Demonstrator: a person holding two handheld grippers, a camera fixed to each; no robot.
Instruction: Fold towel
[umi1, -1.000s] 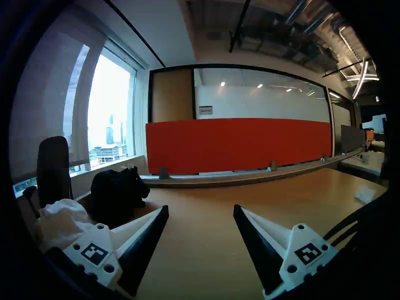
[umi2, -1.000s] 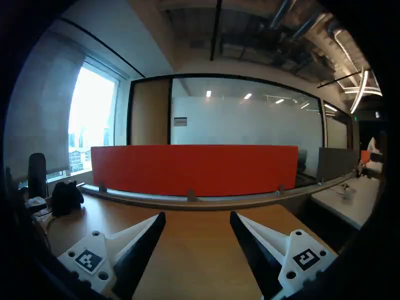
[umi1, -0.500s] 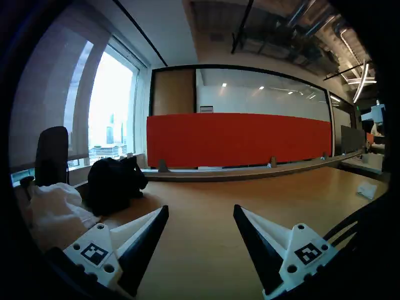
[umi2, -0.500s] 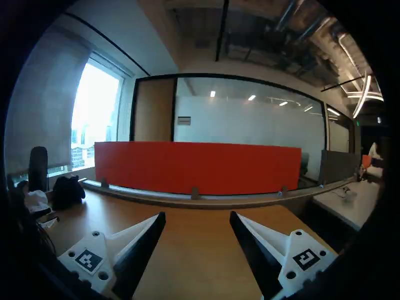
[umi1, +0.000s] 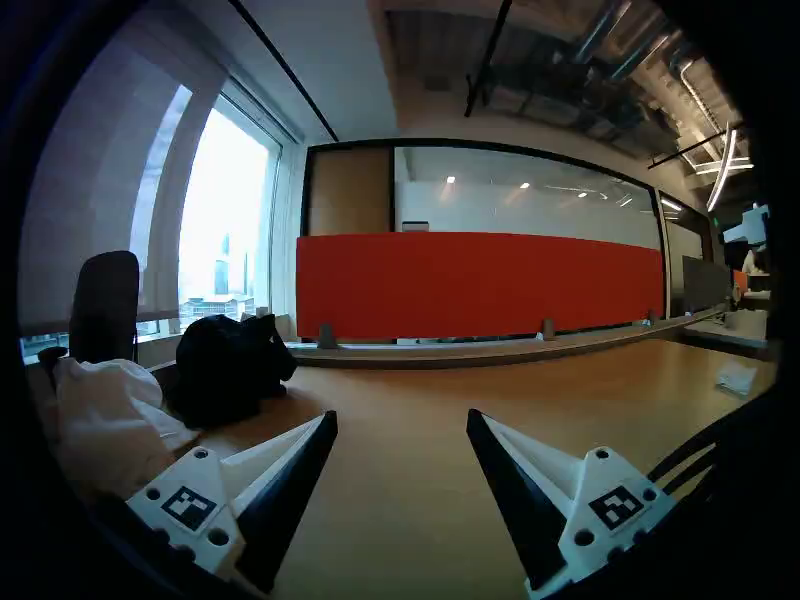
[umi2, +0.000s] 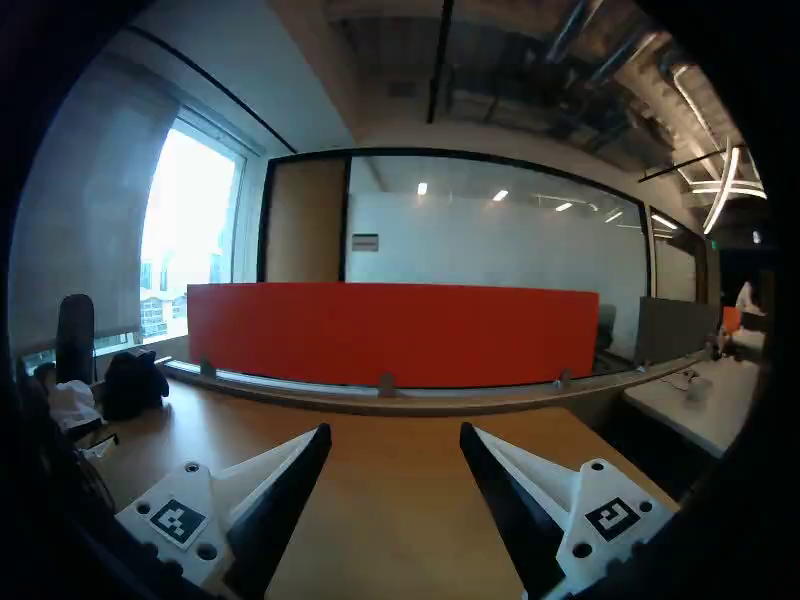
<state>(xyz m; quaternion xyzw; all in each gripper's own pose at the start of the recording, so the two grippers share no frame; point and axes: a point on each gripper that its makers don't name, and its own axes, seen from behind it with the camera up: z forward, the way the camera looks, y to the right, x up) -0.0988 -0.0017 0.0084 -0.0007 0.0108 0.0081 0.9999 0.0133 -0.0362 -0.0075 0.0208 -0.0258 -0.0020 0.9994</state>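
A crumpled white towel lies in a heap at the far left of the wooden table, beside and behind my left gripper's left finger. My left gripper stands open over bare wood, nothing between its fingers. In the right gripper view the same white towel is small at the far left, well away from my right gripper, which is open and holds nothing above the table.
A black bag sits just right of the towel; it also appears as a black bag far left. A dark chair back rises behind. A red divider runs along the table's far edge. A small white cloth lies at far right.
Both views have tilted slightly over the second; the towel heap sits a little lower and nearer in the left gripper view. Both grippers stay open.
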